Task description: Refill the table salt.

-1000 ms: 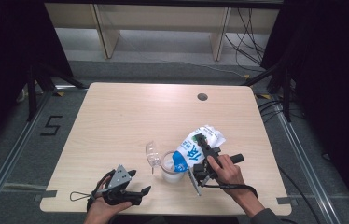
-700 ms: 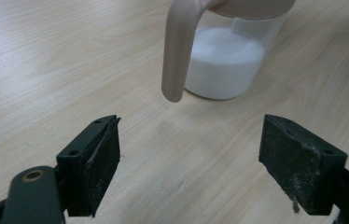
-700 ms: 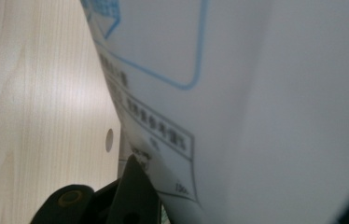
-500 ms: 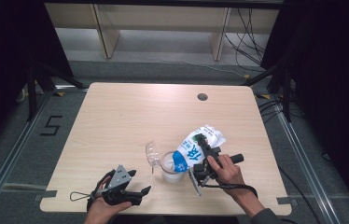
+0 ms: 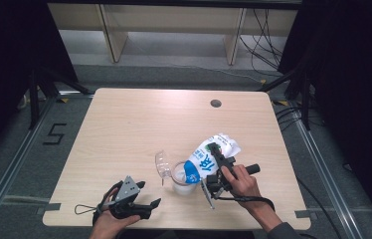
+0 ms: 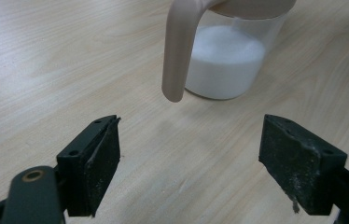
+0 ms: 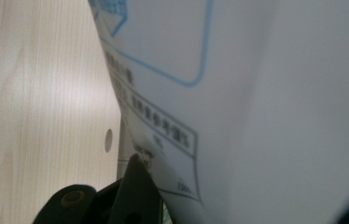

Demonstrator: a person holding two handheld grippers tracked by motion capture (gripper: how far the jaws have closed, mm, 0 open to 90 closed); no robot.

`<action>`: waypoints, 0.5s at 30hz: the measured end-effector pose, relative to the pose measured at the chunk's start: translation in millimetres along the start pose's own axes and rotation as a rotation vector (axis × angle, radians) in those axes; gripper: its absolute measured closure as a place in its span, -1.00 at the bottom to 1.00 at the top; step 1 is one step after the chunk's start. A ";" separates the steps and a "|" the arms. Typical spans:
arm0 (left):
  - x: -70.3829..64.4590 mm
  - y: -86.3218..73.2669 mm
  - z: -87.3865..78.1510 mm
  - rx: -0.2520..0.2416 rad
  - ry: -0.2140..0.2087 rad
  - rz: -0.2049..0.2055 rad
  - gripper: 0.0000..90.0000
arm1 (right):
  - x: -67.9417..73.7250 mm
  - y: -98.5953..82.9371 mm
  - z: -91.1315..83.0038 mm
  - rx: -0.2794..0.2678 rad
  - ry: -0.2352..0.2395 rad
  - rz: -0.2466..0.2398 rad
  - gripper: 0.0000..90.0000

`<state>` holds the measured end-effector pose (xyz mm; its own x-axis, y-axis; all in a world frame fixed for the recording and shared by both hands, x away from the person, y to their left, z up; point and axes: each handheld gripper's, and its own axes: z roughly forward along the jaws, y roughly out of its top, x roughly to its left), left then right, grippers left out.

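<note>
High view is showing the right gripper (image 5: 217, 167) clamping a white and blue bag (image 5: 208, 158), tilted with its lower end over a clear jar (image 5: 181, 178) near the table (image 5: 139, 124)'s front edge. Right gripper view is pressing so close that the bag's print is blurring and one jaw is being cut off. The left gripper (image 6: 189, 165) is resting wide open, holding nothing, just short of the jar, whose top is running out of frame.
</note>
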<state>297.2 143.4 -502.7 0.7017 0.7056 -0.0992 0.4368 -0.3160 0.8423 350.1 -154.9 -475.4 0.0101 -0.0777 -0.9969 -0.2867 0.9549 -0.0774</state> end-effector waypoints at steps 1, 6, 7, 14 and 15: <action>0.0 0.2 -0.4 0.003 0.002 0.003 -0.56 | 0.4 0.1 0.0 0.000 0.000 0.005 0.67; -0.1 0.1 -0.3 0.002 0.002 0.001 -0.56 | 0.5 0.2 -0.1 -0.001 -0.001 0.002 0.67; -0.1 0.3 -0.3 0.004 0.003 0.004 -0.56 | -1.8 0.8 -0.3 0.001 -0.001 -0.028 0.67; 0.4 -0.1 0.1 -0.001 -0.005 -0.003 -0.55 | -0.2 -0.2 -0.2 0.002 0.004 -0.018 0.68; 0.2 0.0 0.0 0.000 -0.004 -0.001 -0.56 | 0.3 -0.4 0.5 -0.012 -0.009 -0.017 0.68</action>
<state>297.3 143.6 -502.7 0.7030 0.7038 -0.1022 0.4379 -0.3151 0.8420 350.7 -155.2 -475.7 0.0236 -0.0912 -0.9955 -0.2981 0.9499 -0.0941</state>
